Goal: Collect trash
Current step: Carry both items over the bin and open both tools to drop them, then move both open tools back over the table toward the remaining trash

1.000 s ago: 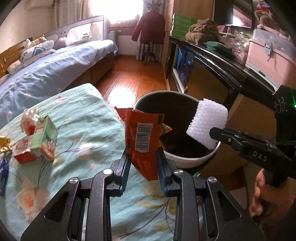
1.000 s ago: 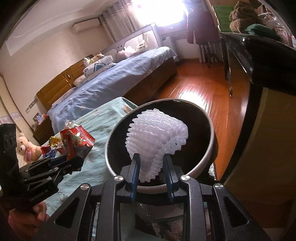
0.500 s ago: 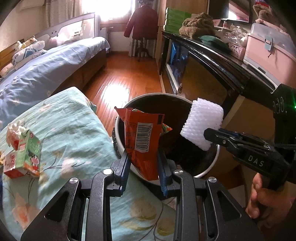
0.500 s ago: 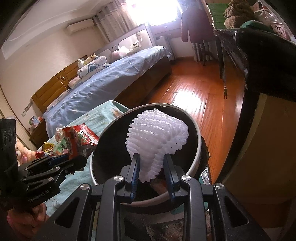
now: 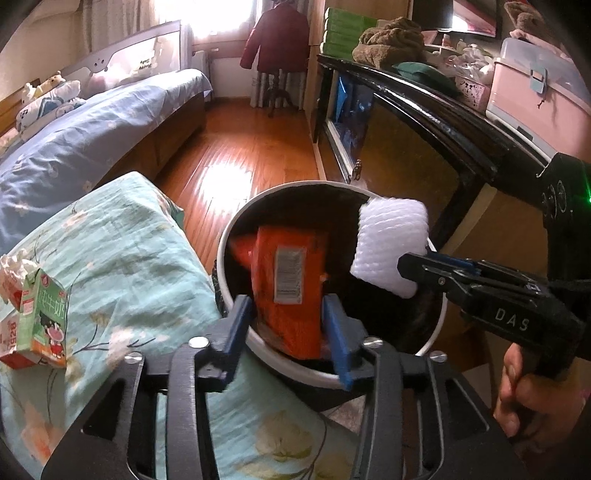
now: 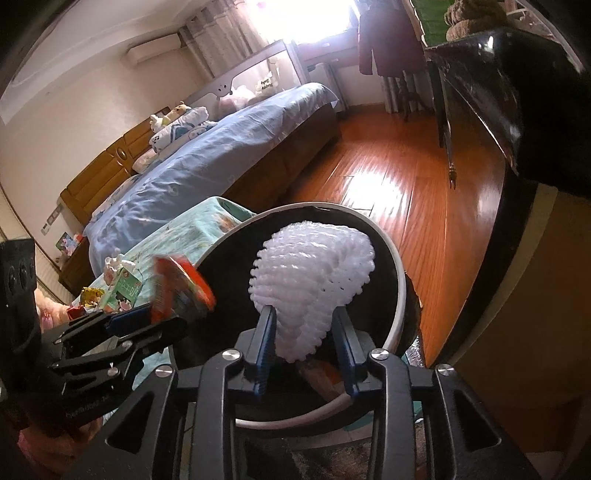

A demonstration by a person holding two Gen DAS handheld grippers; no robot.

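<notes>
Your left gripper (image 5: 291,332) and right gripper (image 6: 304,347) are black angular frames with silver screws and blue finger pads (image 5: 236,325). The right one's side reads "DAS"; a green light glows on its far body.

A bright window (image 6: 314,22) throws glare across the wooden floor (image 5: 236,166). A bed (image 6: 221,147) with blue bedding and a wooden headboard (image 6: 99,173) stands along the pale wall (image 6: 74,103); a dark cabinet (image 5: 424,122) faces it, and a red coat (image 5: 275,37) hangs near the window.
</notes>
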